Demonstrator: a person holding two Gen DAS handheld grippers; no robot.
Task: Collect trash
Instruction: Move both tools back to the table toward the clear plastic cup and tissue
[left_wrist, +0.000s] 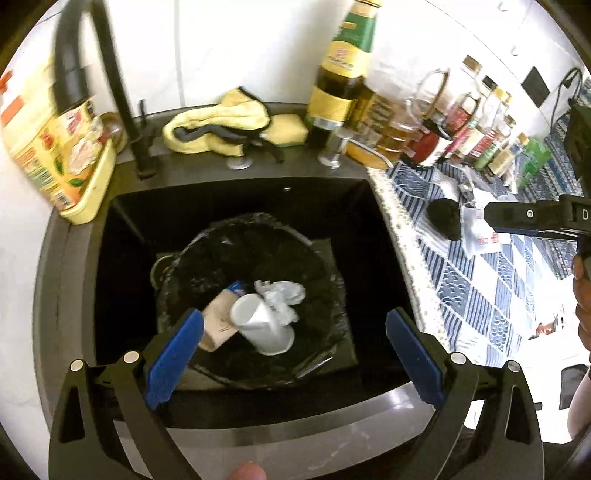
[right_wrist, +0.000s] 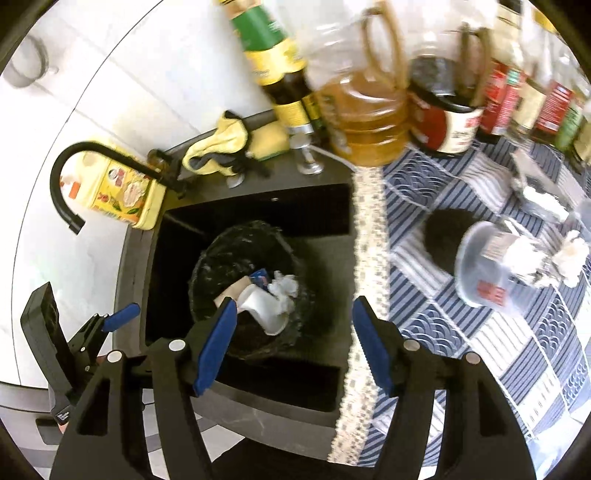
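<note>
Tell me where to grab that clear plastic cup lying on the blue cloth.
Take the clear plastic cup across its side wall near the open rim, coming down from above with the right tool. It lies tipped over, rim toward the sink, crumpled paper stuffed inside.

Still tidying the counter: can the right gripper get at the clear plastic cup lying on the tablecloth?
Probably yes. The right gripper is open and empty, and the plastic cup lies uncovered on its side, open toward it.

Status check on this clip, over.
Both hand-held grippers, left and right, open, empty. White cup in bin. Clear cup still on counter. Nothing blocking.
</note>
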